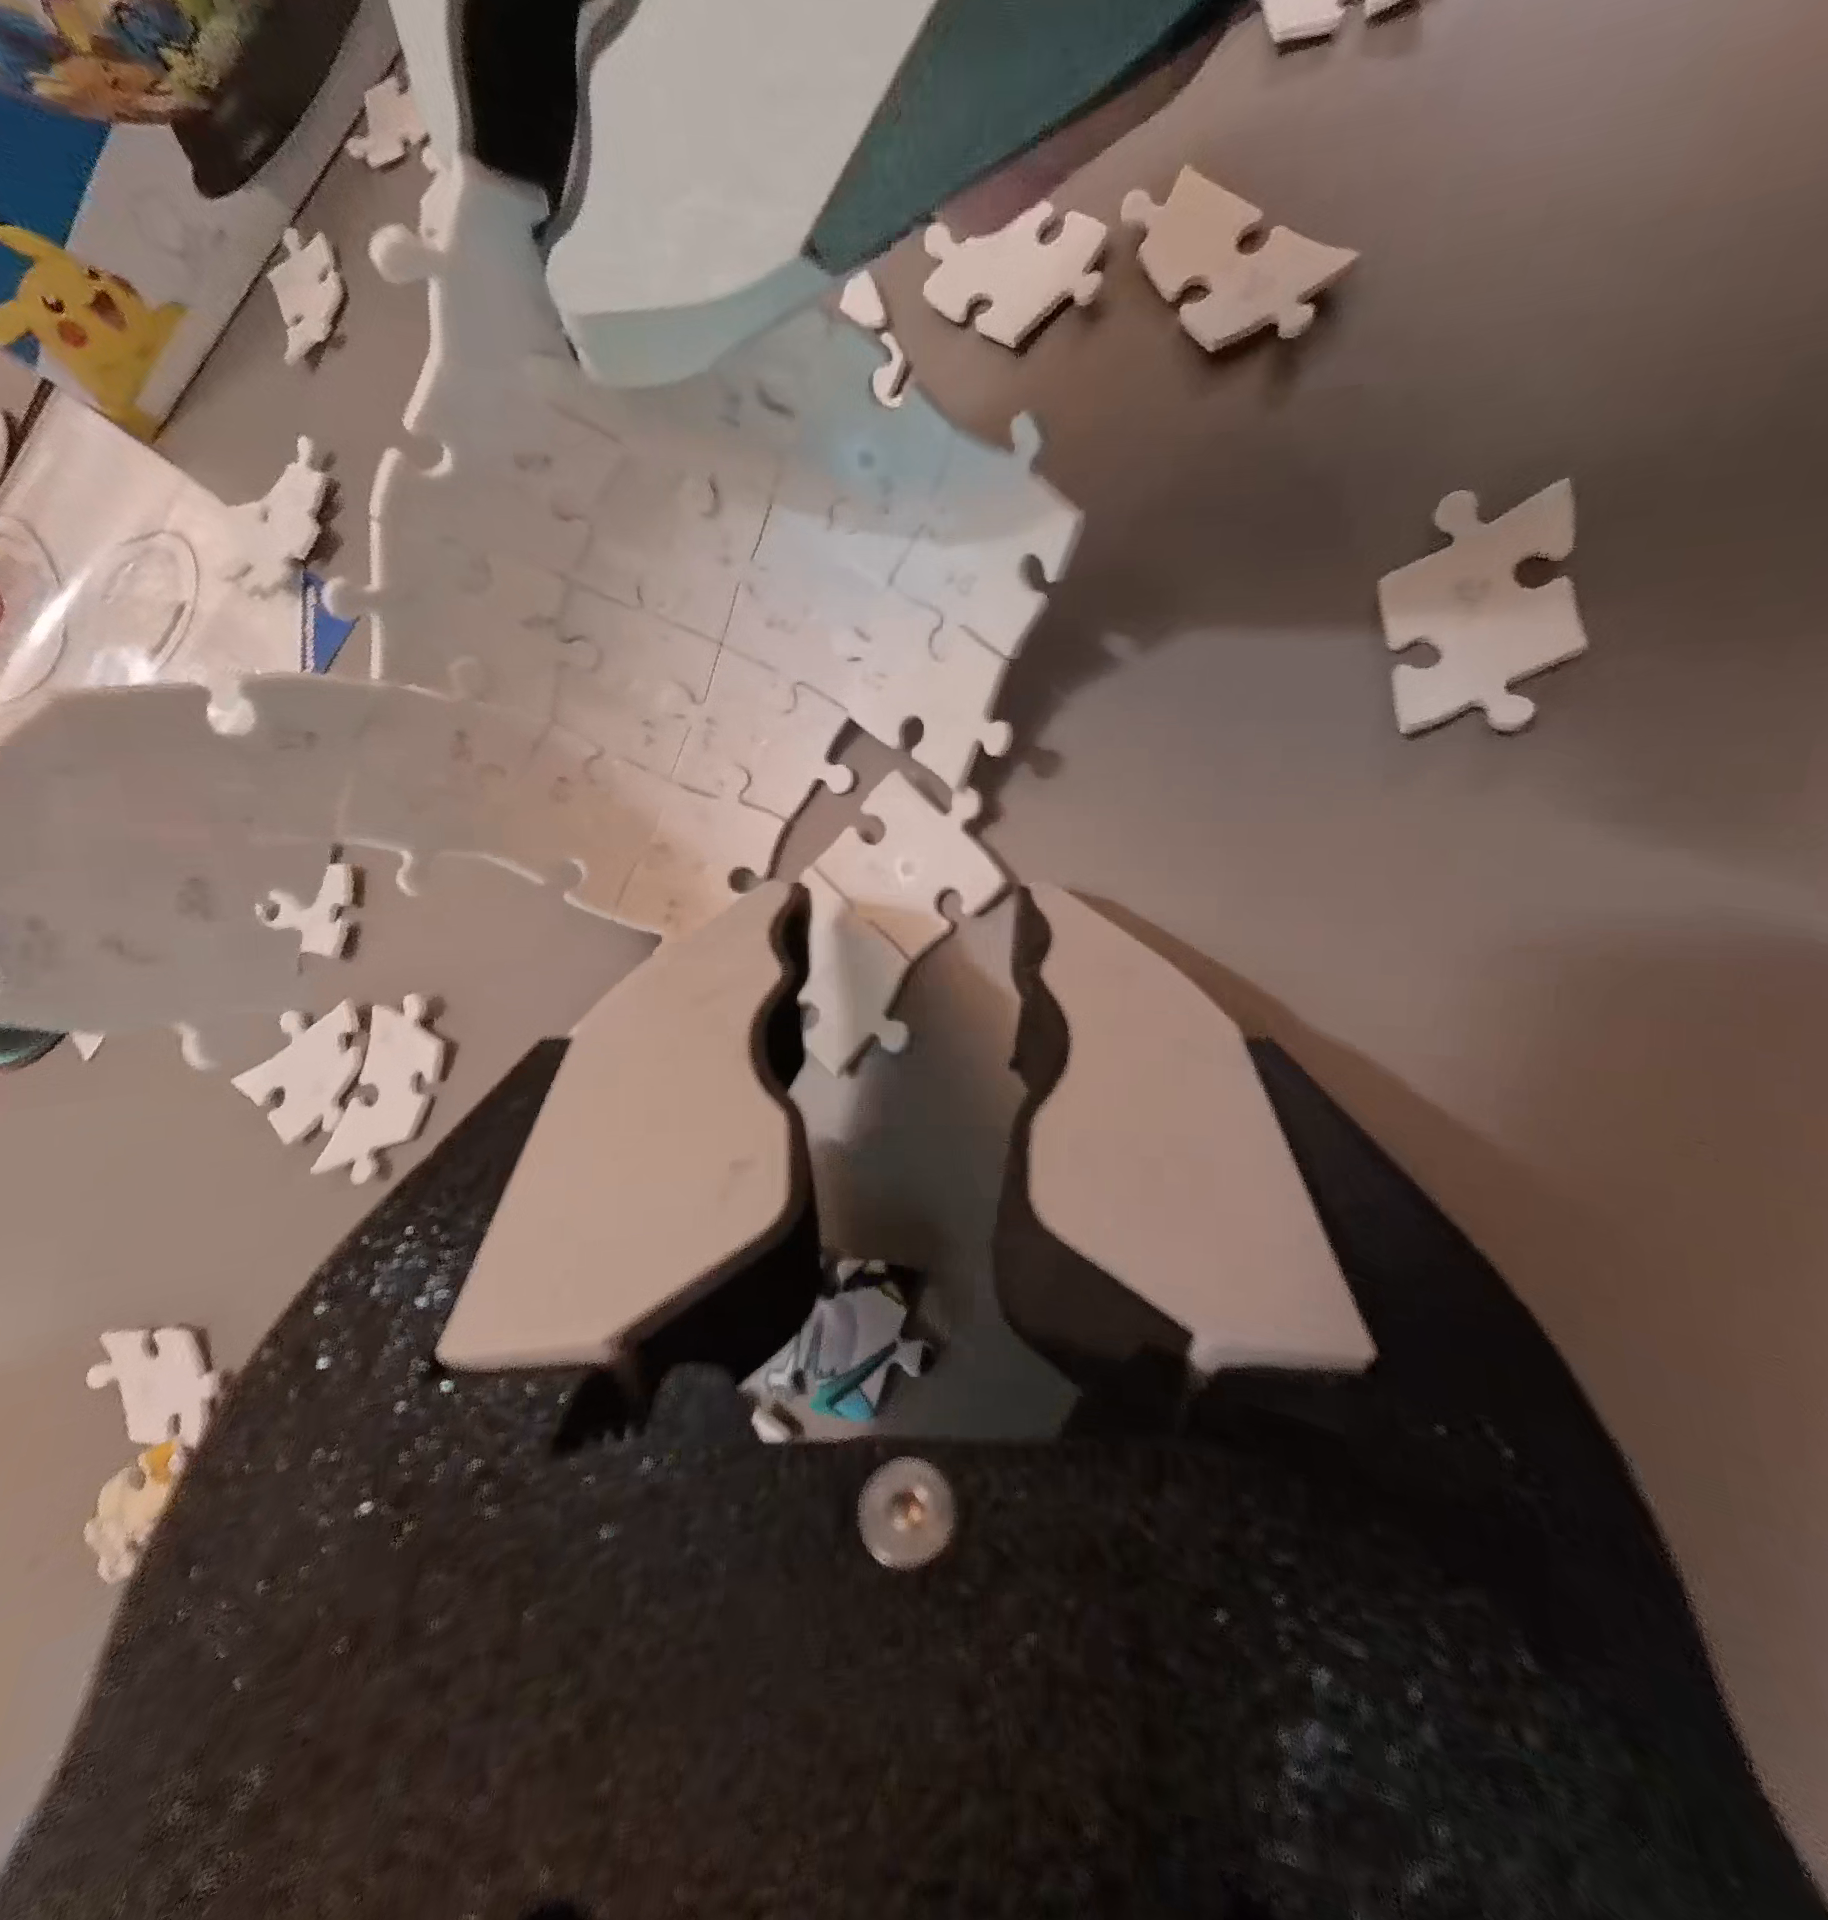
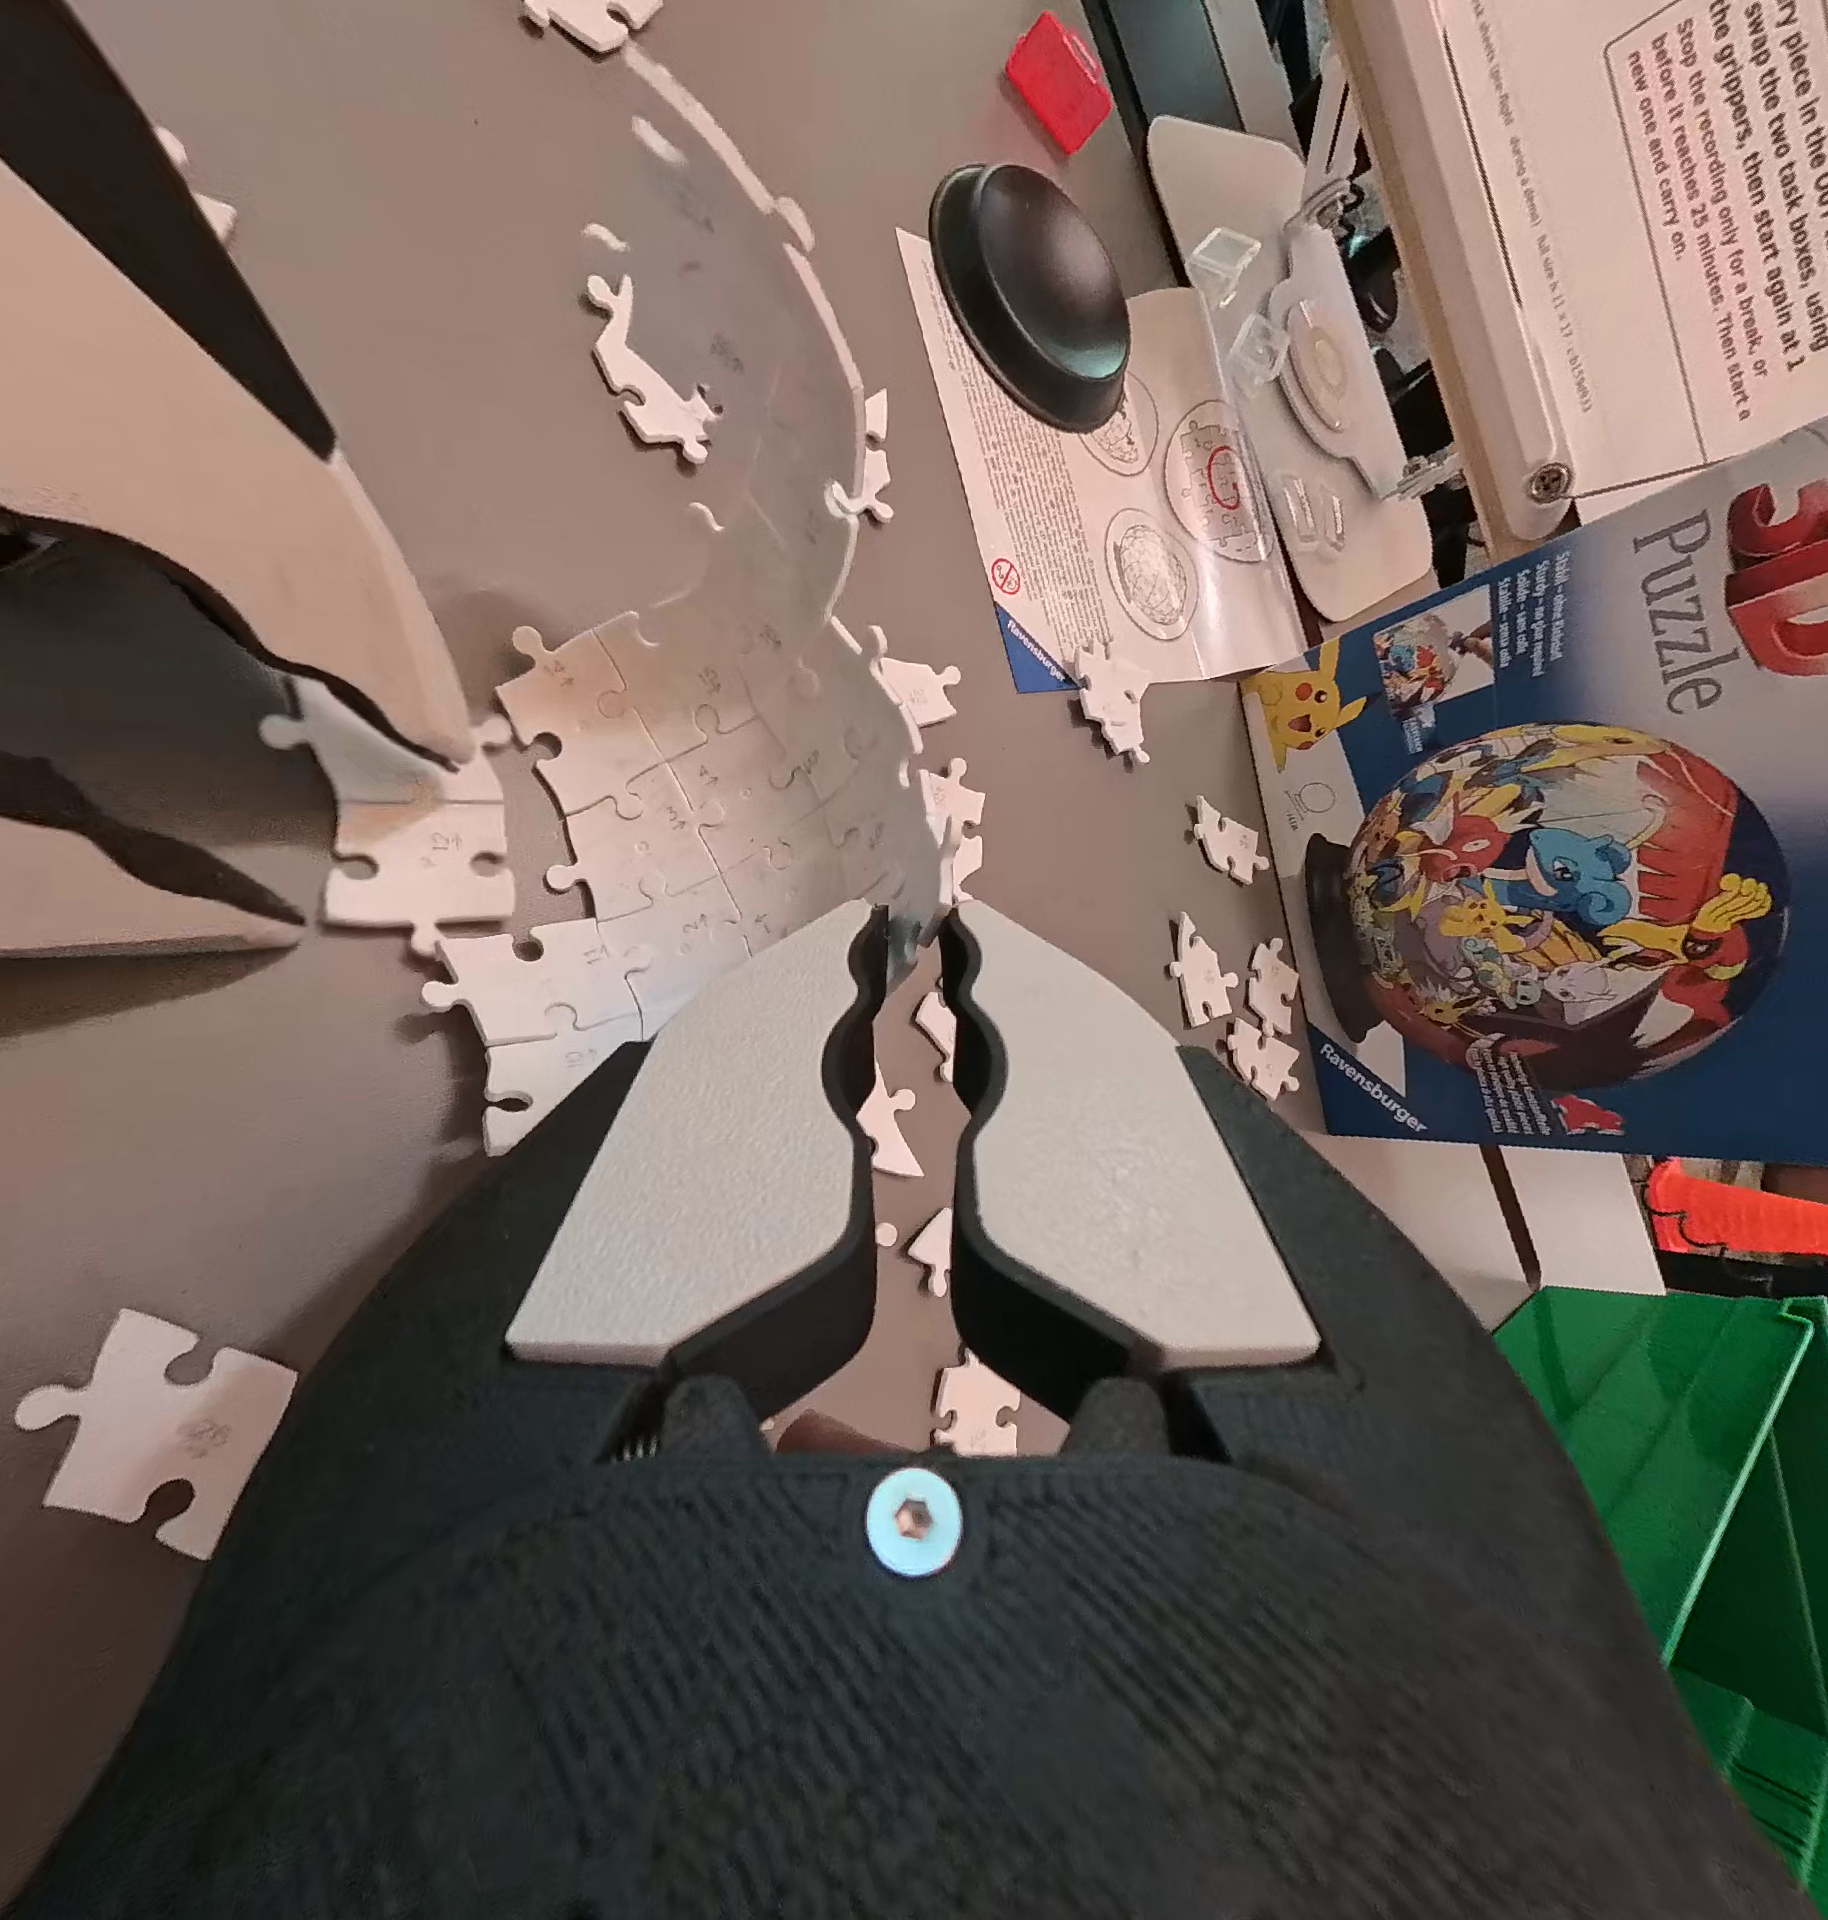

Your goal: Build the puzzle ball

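- The right gripper (image 2: pixel 910 920) is clamped on the near edge of the curved puzzle shell (image 2: pixel 702 790).
- The left gripper (image 1: pixel 915 899) has its fingers apart, around a white piece (image 1: pixel 848 997) at the shell's left edge.
- Loose pieces (image 2: pixel 1227 982) lie near on the grey table (image 2: pixel 162 1143).

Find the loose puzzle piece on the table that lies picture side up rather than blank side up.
It is the yellowish piece at the left edge of the left wrist view, just below a blank white piece; the other loose pieces show plain white backs.

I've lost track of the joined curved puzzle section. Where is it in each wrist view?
Left wrist view: joined puzzle section fills centre-left, just beyond the left gripper.
Right wrist view: it sits centre-left, its edge between the right gripper fingertips.
Shared landmark: the printed puzzle box, top left versus right.
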Available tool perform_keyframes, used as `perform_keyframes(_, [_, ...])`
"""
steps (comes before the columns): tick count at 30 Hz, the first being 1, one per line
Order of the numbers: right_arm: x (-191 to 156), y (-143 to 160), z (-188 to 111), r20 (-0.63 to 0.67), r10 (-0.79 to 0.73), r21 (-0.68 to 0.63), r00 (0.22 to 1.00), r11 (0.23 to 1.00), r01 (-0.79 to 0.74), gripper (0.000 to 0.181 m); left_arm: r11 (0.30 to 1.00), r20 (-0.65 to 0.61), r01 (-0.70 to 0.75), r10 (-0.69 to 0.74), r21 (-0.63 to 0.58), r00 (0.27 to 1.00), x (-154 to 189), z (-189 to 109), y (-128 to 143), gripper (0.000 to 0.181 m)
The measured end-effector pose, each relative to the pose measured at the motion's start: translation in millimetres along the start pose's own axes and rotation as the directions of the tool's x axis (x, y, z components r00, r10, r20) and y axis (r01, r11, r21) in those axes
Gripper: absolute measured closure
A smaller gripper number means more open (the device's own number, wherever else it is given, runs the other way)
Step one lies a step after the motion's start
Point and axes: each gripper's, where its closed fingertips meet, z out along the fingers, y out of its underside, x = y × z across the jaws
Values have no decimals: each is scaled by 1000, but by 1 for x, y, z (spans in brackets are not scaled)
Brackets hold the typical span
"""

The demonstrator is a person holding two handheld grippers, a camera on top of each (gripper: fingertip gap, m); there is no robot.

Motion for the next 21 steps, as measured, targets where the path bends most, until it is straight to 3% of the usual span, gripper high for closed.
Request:
perform_keyframes(4, [1, 2, 1, 9, 17, 2, 1000, 1000, -17, 171, 999, -28, 50, -50, -8, 998, 2, 0, -7, 137])
perform_keyframes(7, [1, 3, 1, 14, 28, 6, 1000, 1000, -28, 171, 996, 23, 48, -47, -69, 999, 0, 1, 0, 142])
perform_keyframes(11, [1, 3, 1, 19, 37, 15, 999, 999, -38, 172, 989, 48, 137, -134, -54, 990, -3, 4, 1, 153])
perform_keyframes(15, [1, 4, 2, 24, 44, 16, 999, 999, -44, 171, 979, 60, 202, -199, -36, 978, -7, 5, 2, 153])
perform_keyframes(18, [1, 5, 2, 29, 51, 18, 998, 999, -51, 171, 991, 104, 124, -118, -51, 988, -9, 4, 3, 154])
perform_keyframes(21, [1, 5, 2, 29, 48, 18, 998, 999, -49, 171, 995, 215, -49, 68, -90, 974, -16, 2, 5, 161])
